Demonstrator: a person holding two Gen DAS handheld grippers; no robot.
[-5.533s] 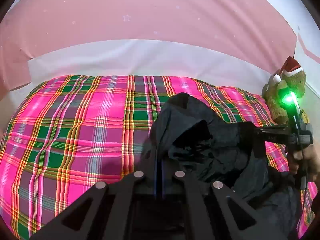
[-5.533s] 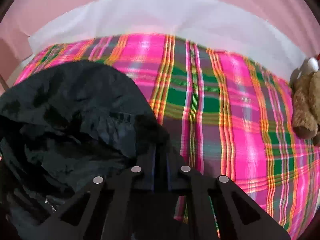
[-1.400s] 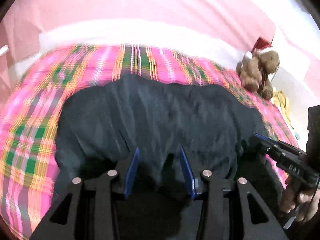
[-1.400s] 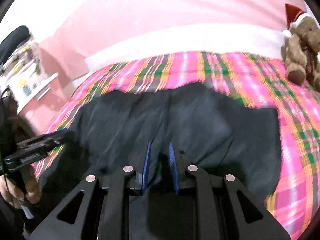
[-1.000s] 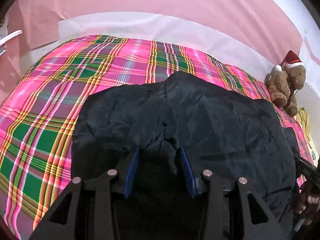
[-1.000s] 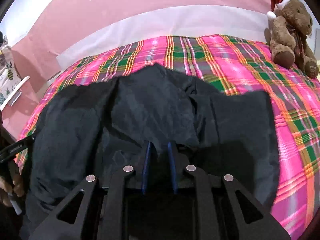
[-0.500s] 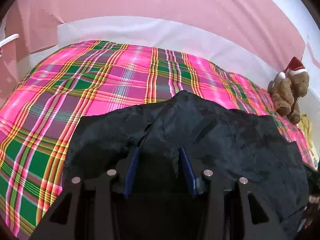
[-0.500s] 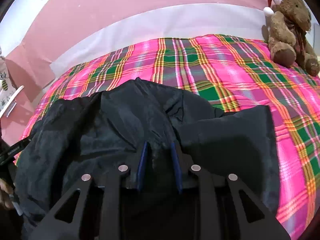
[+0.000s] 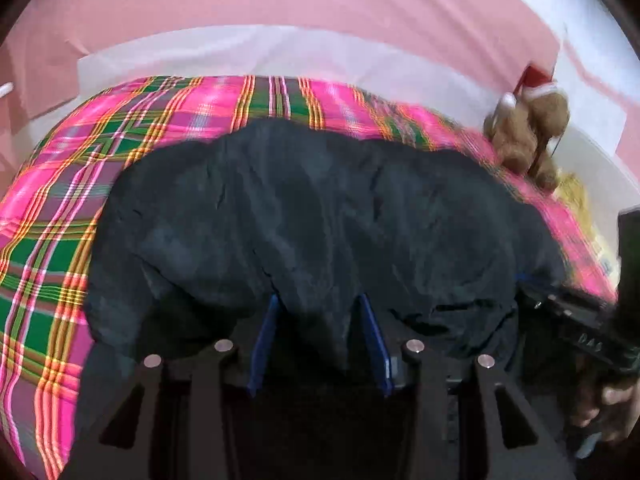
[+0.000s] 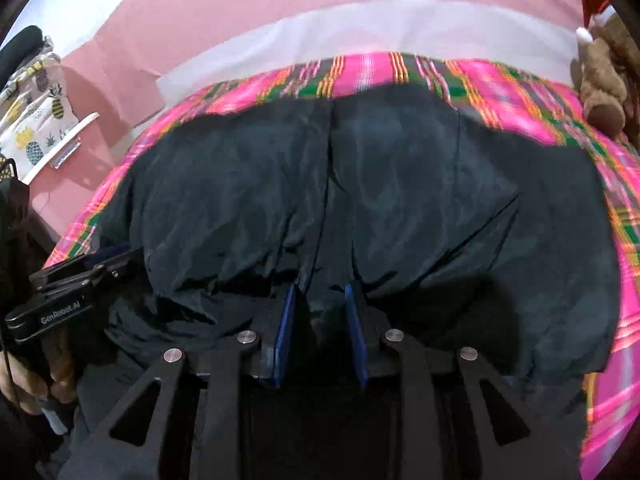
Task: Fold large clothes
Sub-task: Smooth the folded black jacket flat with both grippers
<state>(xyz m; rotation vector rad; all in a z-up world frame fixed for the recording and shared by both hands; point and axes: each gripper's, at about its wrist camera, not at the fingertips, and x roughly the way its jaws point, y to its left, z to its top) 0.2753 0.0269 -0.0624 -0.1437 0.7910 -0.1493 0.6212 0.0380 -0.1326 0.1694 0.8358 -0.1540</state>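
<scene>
The thin, limp black garment [image 9: 320, 216], pinched at its near hem by the left tongs [image 9: 318, 336] and the just-loosening right tongs [image 10: 320, 332], is best held at corners.

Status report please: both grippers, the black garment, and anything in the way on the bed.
Left gripper and right gripper: jaws bunching near hem. Black garment spread over plaid bedspread. Teddy bear clear at far corner.

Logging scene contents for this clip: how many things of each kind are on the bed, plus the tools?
Black garment: 1
Teddy bear in a Santa hat: 1
Handheld tools: 2, left tool and right tool, both with garment fabric between their fingers
Total: 4
</scene>
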